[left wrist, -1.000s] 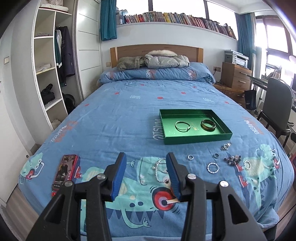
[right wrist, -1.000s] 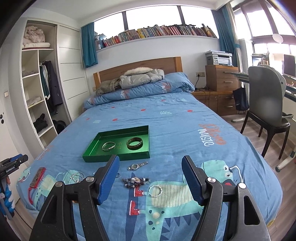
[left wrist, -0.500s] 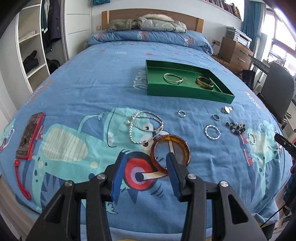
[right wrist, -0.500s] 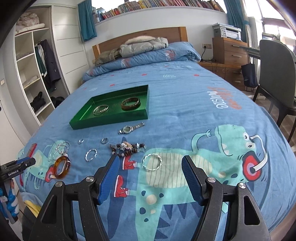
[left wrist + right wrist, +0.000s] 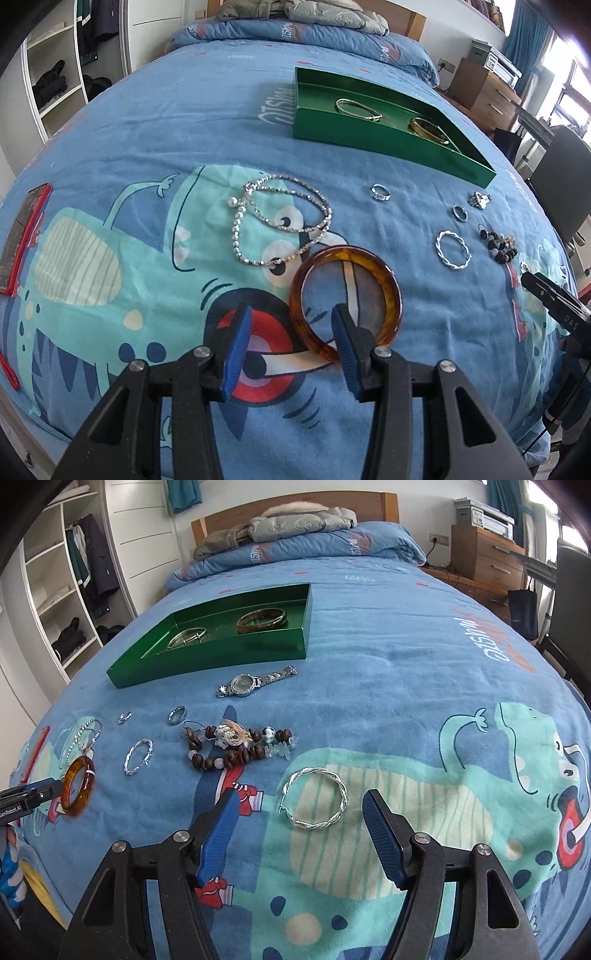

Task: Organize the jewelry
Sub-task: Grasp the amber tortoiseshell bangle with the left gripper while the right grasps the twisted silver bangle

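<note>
Spreading across both views is a blue quilted bedcover printed with teal dinosaur cartoons (image 5: 155, 122), and the loose jewelry is lying on it below a shallow green rectangular tray (image 5: 388, 146) (image 5: 207, 661).

In the left wrist view, the left gripper (image 5: 291, 332) is reaching in from the bottom centre with its blue-padded jaws standing apart and nothing clamped between them. Its right pad is overlapping the near rim of a translucent amber resin bangle (image 5: 391, 291), while the bangle's ring is lying mostly to the right of the gap. Just above the bangle, a silver beaded chain necklace (image 5: 284, 221) is sprawling in loops. Toward the right, a twisted silver wire bracelet (image 5: 453, 249) is lying near a heap of dark wooden and pale beads (image 5: 498, 245), with a small silver ring (image 5: 380, 192) above.

In the right wrist view, the right gripper (image 5: 299, 838) is sitting at the bottom centre, jaws wide and empty. Another twisted silver bangle (image 5: 316, 799) is lying just beyond the tips, between the two pads' lines. A silver wristwatch with a greenish dial (image 5: 255, 682) is resting just below the tray's front wall.

Inside the tray, a thin silver bangle (image 5: 186, 637) and a brown-gold bangle (image 5: 262, 619) are lying side by side.
</note>
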Motion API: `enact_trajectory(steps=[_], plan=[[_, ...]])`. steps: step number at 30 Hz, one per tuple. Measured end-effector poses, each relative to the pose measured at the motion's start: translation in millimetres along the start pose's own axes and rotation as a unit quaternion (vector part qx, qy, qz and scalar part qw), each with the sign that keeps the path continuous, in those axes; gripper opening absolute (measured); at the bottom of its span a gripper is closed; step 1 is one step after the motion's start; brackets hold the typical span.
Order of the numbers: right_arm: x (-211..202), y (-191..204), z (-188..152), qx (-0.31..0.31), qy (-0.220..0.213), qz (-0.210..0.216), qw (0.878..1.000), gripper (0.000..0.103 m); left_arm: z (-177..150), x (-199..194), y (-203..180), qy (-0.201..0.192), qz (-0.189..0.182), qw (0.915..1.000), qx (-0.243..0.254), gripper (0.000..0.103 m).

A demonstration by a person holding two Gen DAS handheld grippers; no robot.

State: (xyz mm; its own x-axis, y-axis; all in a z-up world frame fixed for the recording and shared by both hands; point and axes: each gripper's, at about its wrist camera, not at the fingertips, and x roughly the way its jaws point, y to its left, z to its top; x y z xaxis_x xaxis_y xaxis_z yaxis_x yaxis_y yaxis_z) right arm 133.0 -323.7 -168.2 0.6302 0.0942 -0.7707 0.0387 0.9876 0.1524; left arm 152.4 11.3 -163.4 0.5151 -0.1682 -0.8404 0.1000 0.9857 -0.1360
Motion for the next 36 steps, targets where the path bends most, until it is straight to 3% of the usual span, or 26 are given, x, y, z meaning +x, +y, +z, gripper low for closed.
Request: enact_trajectory(steps=[9, 13, 15, 20, 36], plan=[[9, -3, -2, -0.007, 0.005, -0.005, 1.000, 0.063, 2, 16, -7, 0.012, 0.015, 0.9998, 0.006, 0.041], [11, -4, -2, -0.013, 0.003, -0.009, 1.000, 0.049, 1, 17, -13, 0.010, 0.025, 0.9995, 0.013, 0.035], [11, -5, -2, -0.014, 0.002, -0.010, 1.000, 0.042, 0, 17, -15, 0.008, 0.028, 0.9995, 0.013, 0.026], [7, -3, -4, -0.021, 0.000, -0.009, 1.000, 0.041, 1, 16, -21, 0.001, 0.038, 0.9990, 0.023, 0.009], [-35, 20, -20, -0.023, -0.024, 0.018, 0.999, 0.040, -12, -18, -27, -0.034, 0.066, 0.9964, 0.042, 0.008]])
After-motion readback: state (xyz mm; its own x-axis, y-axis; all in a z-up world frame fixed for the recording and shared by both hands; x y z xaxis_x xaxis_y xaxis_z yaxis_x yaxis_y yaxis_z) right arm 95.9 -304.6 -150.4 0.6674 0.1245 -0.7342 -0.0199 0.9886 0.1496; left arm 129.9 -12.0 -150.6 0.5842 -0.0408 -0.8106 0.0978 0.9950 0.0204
